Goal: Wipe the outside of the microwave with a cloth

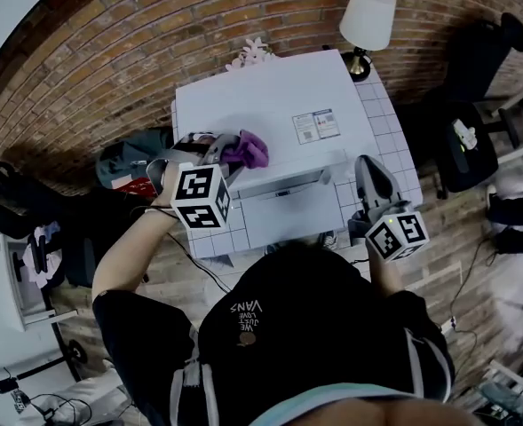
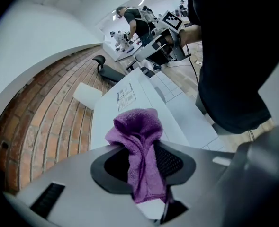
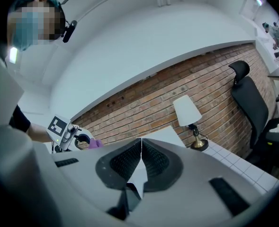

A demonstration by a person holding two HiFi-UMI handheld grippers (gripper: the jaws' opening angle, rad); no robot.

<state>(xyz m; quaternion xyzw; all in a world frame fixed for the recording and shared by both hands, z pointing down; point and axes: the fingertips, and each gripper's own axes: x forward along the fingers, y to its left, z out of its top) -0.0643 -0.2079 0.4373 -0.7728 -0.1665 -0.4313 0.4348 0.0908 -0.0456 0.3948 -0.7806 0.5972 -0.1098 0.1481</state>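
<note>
A white microwave (image 1: 270, 109) stands on a white tiled table (image 1: 387, 136) against a brick wall, with a label sticker (image 1: 316, 126) on its top. My left gripper (image 1: 230, 153) is shut on a purple cloth (image 1: 246, 150), which rests on the microwave's top near the front left. In the left gripper view the cloth (image 2: 140, 148) bunches out between the jaws over the microwave top (image 2: 130, 103). My right gripper (image 1: 374, 180) hangs shut and empty at the microwave's right front corner; its jaws meet tip to tip (image 3: 140, 148).
A table lamp (image 1: 365, 20) with a white shade stands behind the microwave at the right. A black office chair (image 1: 474, 105) sits to the right of the table. Bags and clutter (image 1: 128, 162) lie left of the table.
</note>
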